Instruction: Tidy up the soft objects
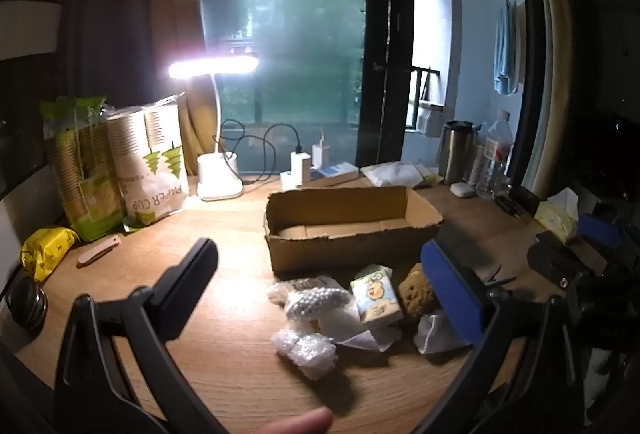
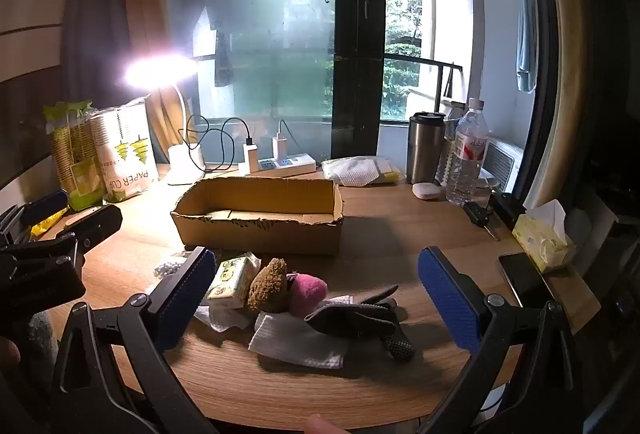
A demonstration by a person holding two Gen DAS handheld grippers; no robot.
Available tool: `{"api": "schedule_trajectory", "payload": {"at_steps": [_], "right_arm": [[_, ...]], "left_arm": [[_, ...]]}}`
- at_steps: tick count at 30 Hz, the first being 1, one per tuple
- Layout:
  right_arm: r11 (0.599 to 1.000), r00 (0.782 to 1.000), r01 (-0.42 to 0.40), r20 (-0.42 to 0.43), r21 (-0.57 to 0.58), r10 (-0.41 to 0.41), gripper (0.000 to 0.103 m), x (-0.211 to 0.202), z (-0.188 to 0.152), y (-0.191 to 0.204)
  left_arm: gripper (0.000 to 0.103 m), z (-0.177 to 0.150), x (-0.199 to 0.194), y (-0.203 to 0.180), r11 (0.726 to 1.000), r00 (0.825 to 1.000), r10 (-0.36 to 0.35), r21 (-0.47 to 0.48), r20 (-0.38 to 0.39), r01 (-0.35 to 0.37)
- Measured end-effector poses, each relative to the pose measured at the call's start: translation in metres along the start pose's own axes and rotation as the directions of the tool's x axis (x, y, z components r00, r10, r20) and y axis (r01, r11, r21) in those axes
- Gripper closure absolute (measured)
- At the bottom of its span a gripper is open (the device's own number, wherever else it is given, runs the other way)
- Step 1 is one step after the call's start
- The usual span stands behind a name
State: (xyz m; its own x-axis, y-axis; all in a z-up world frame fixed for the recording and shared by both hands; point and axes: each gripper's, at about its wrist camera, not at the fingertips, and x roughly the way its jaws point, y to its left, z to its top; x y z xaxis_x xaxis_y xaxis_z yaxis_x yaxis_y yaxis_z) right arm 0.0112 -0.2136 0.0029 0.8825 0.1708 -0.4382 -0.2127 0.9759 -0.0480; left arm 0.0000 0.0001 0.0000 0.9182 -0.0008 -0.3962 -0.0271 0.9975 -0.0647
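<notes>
A pile of soft things lies on the wooden desk in front of an open cardboard box [image 1: 348, 234] [image 2: 260, 230]. My left gripper [image 1: 320, 282] hovers open above bubble wrap [image 1: 308, 350], a bag of white beads [image 1: 316, 300], a tissue pack [image 1: 376, 294] and a brown sponge [image 1: 416, 290]. My right gripper [image 2: 318, 294] also stands open, over the tissue pack [image 2: 232, 280], sponge [image 2: 270, 284], a pink ball [image 2: 310, 292], a grey glove [image 2: 360, 318] and a white paper towel [image 2: 296, 344]. Neither gripper touches anything. The box looks empty.
A lit desk lamp [image 1: 216, 68], paper cup packs [image 1: 152, 170] and a power strip [image 2: 280, 164] line the back. A steel mug [image 2: 426, 146], water bottle [image 2: 468, 154], tissue box [image 2: 544, 234], phone [image 2: 524, 280] and keys [image 2: 480, 214] sit at the right.
</notes>
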Motion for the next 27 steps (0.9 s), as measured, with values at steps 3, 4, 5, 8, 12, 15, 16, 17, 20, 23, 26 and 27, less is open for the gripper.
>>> {"api": "schedule_trajectory", "payload": {"at_steps": [3, 4, 5, 8, 12, 15, 16, 17, 20, 23, 26, 27], "right_arm": [[1.000, 1.000, -0.001, 0.000, 0.002, 0.001, 0.000, -0.0002, 0.0001, -0.0001], [1.000, 1.000, -0.002, -0.001, 0.003, 0.002, 0.000, -0.0002, 0.0001, -0.0003], [1.000, 1.000, -0.002, -0.001, 0.003, 0.002, 0.000, -0.0001, 0.0000, -0.0003], [1.000, 1.000, -0.003, 0.001, 0.003, 0.003, 0.000, -0.0006, 0.0004, -0.0004], [1.000, 1.000, -0.003, 0.001, 0.004, 0.003, 0.000, -0.0008, 0.0003, -0.0008], [1.000, 1.000, -0.001, 0.002, 0.004, 0.001, 0.000, -0.0010, 0.0002, -0.0011], [1.000, 1.000, -0.001, 0.002, 0.005, 0.001, 0.000, -0.0010, 0.0002, -0.0013], [1.000, 1.000, -0.001, 0.002, 0.005, 0.001, 0.000, -0.0008, 0.0002, -0.0013], [1.000, 1.000, -0.002, 0.003, 0.005, 0.002, 0.000, -0.0012, 0.0002, -0.0014], [1.000, 1.000, -0.003, 0.003, 0.006, 0.003, 0.000, -0.0013, 0.0004, -0.0016], [1.000, 1.000, -0.003, 0.005, 0.005, 0.003, 0.000, -0.0018, 0.0005, -0.0017], [1.000, 1.000, -0.003, 0.005, 0.006, 0.003, 0.000, -0.0019, 0.0006, -0.0016]], "left_arm": [[0.000, 0.0002, 0.0000, -0.0001, 1.000, 1.000, -0.001, 0.004, 0.002, 0.001], [0.000, 0.0003, 0.0002, -0.0002, 1.000, 1.000, -0.002, 0.003, 0.002, 0.002], [0.000, 0.0005, 0.0006, -0.0005, 1.000, 1.000, -0.003, 0.002, 0.002, 0.003], [0.000, 0.0020, 0.0002, 0.0029, 1.000, 1.000, -0.011, 0.002, -0.004, 0.011], [0.000, 0.0049, -0.0019, 0.0025, 1.000, 1.000, -0.018, 0.001, -0.004, 0.018], [0.000, 0.0055, -0.0018, 0.0010, 1.000, 1.000, -0.013, 0.001, -0.001, 0.013], [0.000, 0.0036, -0.0030, -0.0003, 1.000, 1.000, -0.014, 0.000, 0.002, 0.014], [0.000, 0.0030, -0.0026, 0.0001, 1.000, 1.000, -0.015, 0.000, 0.002, 0.015], [0.000, 0.0033, -0.0014, -0.0011, 1.000, 1.000, -0.018, 0.001, -0.007, 0.018], [0.000, 0.0027, -0.0003, -0.0011, 1.000, 1.000, -0.020, 0.000, -0.012, 0.020], [0.000, 0.0030, 0.0001, -0.0015, 1.000, 1.000, -0.022, 0.001, -0.016, 0.022], [0.000, 0.0023, -0.0001, -0.0007, 1.000, 1.000, -0.023, 0.000, -0.016, 0.023]]}}
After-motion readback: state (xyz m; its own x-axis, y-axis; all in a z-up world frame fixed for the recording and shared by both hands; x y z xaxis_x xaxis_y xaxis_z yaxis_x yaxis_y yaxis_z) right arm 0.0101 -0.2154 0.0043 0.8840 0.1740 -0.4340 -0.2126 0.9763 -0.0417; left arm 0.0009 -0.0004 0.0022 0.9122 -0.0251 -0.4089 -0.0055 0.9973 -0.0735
